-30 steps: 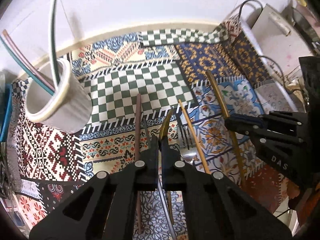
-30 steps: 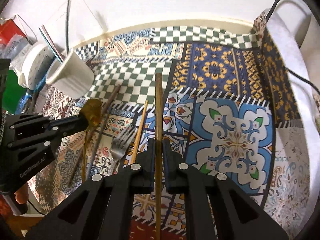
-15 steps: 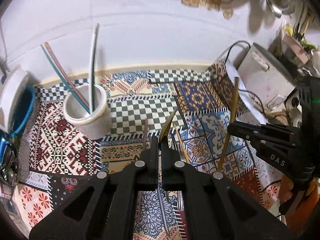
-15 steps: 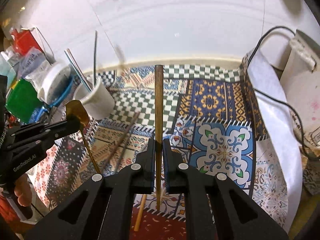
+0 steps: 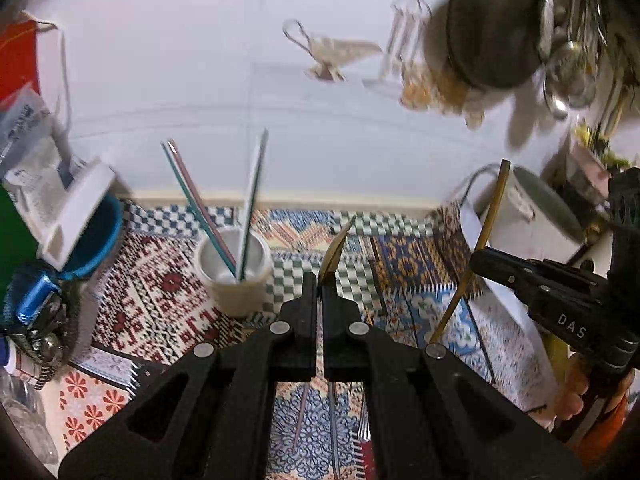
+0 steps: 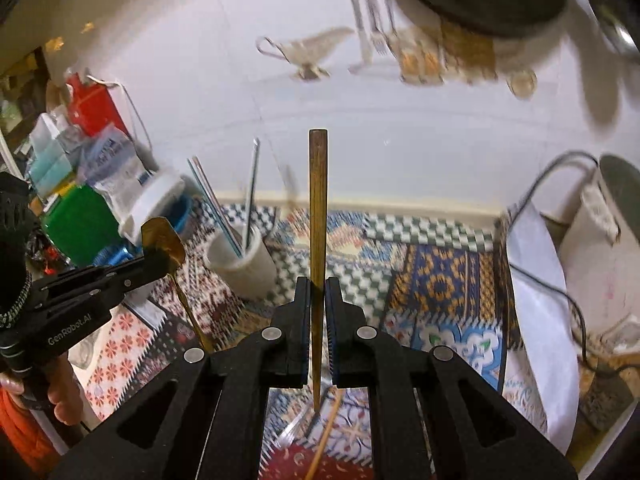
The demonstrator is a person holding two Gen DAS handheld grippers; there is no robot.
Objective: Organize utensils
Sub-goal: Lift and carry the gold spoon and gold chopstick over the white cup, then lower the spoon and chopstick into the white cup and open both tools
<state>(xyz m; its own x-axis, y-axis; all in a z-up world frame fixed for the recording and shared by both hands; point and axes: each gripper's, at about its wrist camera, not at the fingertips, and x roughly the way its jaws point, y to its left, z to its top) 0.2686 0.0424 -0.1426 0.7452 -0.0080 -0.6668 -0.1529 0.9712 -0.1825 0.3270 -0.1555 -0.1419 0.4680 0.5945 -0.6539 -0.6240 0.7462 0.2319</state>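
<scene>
Gold-coloured and slim, a spoon (image 5: 335, 252) juts up from between the closed jaws of the left gripper (image 5: 319, 284), its bowl rising toward 12 o'clock above the fingertips in the left wrist view. From the right wrist camera the same spoon shows at 9 o'clock, its bowl (image 6: 162, 240) above the black fingers and its handle slanting down below them. The right gripper (image 6: 319, 292) is clamped on a brown wooden chopstick (image 6: 318, 216), which stands nearly upright through the jaws, blunt end at 12 o'clock and thin tip below the fingers. Both tools are held clear above a patchwork-patterned tablecloth (image 5: 412, 264). A white cup (image 5: 236, 276) stands on the cloth at about 10 o'clock from the left gripper, holding several thin straws (image 5: 196, 204) that lean out of its mouth. Below the right gripper, on the cloth at 6 o'clock, lie a lighter chopstick (image 6: 326, 436) and the end of a silver utensil, mostly hidden by the fingers. A white appliance (image 6: 596, 248) with a dark cable sits at 3 o'clock. A hand (image 6: 60, 392) grips the left tool's handle at 8 o'clock.
</scene>
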